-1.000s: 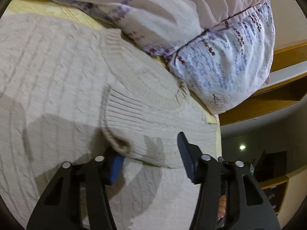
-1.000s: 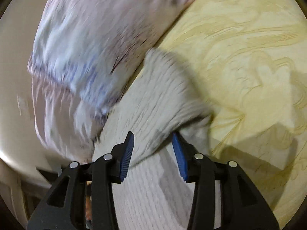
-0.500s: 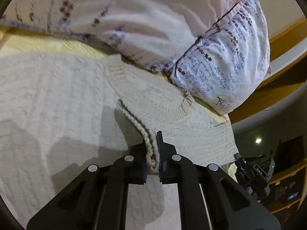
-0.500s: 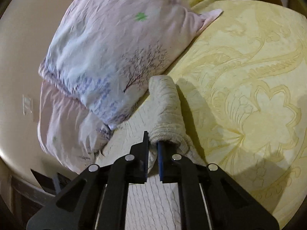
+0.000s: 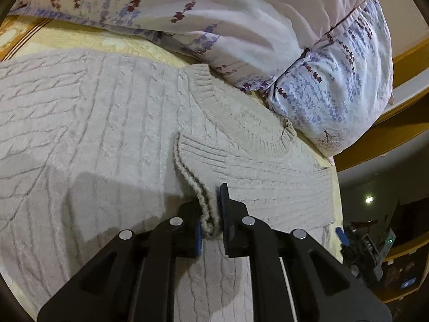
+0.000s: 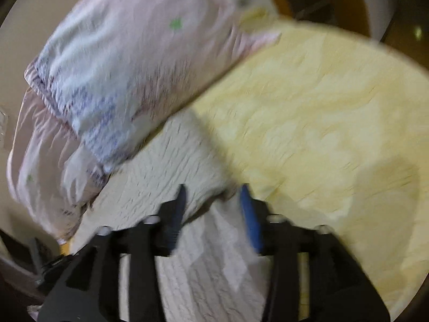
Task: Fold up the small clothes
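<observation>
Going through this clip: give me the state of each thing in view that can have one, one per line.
Sweater: spread flat on the bed, one sleeve folded across the chest.
Sleeve cuff: pinched, lifted off the sweater.
Left gripper: shut on the sleeve cuff.
Right gripper: jaws opening, sweater edge between them, view blurred.
Pillows: stacked, touching the sweater's collar.

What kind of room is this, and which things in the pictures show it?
Most likely a bedroom. A cream cable-knit sweater lies spread on a bed with a yellow patterned bedspread, against soft floral-print pillows. A wooden bed frame shows behind them.
</observation>
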Tool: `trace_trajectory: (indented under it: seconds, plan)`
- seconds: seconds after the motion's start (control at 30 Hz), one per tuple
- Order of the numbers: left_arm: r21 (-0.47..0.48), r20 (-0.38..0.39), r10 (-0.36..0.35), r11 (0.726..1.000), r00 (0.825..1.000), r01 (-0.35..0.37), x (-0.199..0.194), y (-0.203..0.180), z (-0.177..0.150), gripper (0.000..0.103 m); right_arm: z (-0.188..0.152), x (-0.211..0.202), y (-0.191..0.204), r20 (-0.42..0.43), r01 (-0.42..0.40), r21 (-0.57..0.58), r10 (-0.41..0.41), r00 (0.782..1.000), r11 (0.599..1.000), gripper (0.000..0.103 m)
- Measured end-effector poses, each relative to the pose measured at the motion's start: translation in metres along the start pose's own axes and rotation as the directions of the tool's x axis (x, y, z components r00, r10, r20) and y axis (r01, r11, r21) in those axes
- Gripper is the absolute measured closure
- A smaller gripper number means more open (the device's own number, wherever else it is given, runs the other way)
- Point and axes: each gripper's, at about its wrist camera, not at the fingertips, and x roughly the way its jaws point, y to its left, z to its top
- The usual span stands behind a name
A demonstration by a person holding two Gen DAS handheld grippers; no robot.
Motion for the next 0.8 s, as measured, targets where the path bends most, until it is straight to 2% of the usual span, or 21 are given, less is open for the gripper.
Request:
trace_trajectory:
  seconds: [0.07, 0.1, 0.2, 0.33, 0.37, 0.43, 0.5, 0.6, 0.67, 0.73, 0.8]
  plan:
    - [0.002, 0.013, 0.011, 1.000, 1.000, -0.011, -0.009, 0.004, -0.001, 0.084, 0.004, -0.001, 0.016, 0.011, -0.015, -0.084, 0.016, 1.000, 0.996, 0.048]
    - [0.002, 0.023, 0.018, 1.000, 1.000, -0.018, -0.013, 0.006, -0.002, 0.079, 0.004, 0.005, 0.026, -0.023, -0.049, -0.120, 0.047, 0.999, 0.992, 0.047]
    - [-0.002, 0.040, 0.035, 0.999, 0.999, -0.035, -0.018, 0.010, -0.004, 0.075, 0.000, 0.029, 0.049, -0.137, -0.110, -0.191, 0.085, 0.987, 0.975, 0.047]
    - [0.003, 0.046, 0.039, 0.999, 0.998, -0.039, -0.022, 0.015, -0.012, 0.075, -0.016, 0.068, 0.070, -0.242, -0.065, -0.302, -0.010, 0.970, 0.951, 0.044]
    - [0.002, 0.049, 0.034, 0.999, 0.998, -0.034, -0.026, 0.016, -0.014, 0.075, -0.021, 0.072, 0.074, -0.229, -0.045, -0.342, -0.037, 0.973, 0.938, 0.044]
    - [0.002, 0.061, 0.001, 1.000, 0.998, -0.001, -0.042, 0.022, -0.021, 0.072, -0.025, 0.074, 0.081, -0.216, -0.030, -0.398, -0.062, 0.974, 0.917, 0.035]
    - [0.000, 0.089, -0.018, 1.000, 0.996, 0.018, -0.063, 0.029, -0.028, 0.057, -0.026, 0.069, 0.082, -0.224, -0.049, -0.390, -0.043, 0.974, 0.920, 0.030]
    - [-0.024, 0.199, 0.000, 1.000, 0.980, 0.005, -0.118, 0.057, -0.043, 0.052, -0.023, 0.060, 0.082, -0.250, -0.096, -0.363, 0.003, 0.968, 0.927, 0.029]
    - [-0.090, 0.270, 0.052, 0.995, 0.961, -0.028, -0.152, 0.085, -0.051, 0.052, -0.024, 0.054, 0.085, -0.280, -0.142, -0.337, 0.045, 0.959, 0.931, 0.026]
    - [-0.195, 0.330, 0.107, 0.980, 0.938, -0.044, -0.185, 0.121, -0.059, 0.052, -0.026, 0.051, 0.091, -0.302, -0.176, -0.331, 0.073, 0.951, 0.927, 0.025]
    - [-0.333, 0.372, 0.184, 0.941, 0.910, -0.054, -0.215, 0.164, -0.067, 0.052, -0.033, 0.048, 0.100, -0.318, -0.207, -0.334, 0.096, 0.943, 0.920, 0.025]
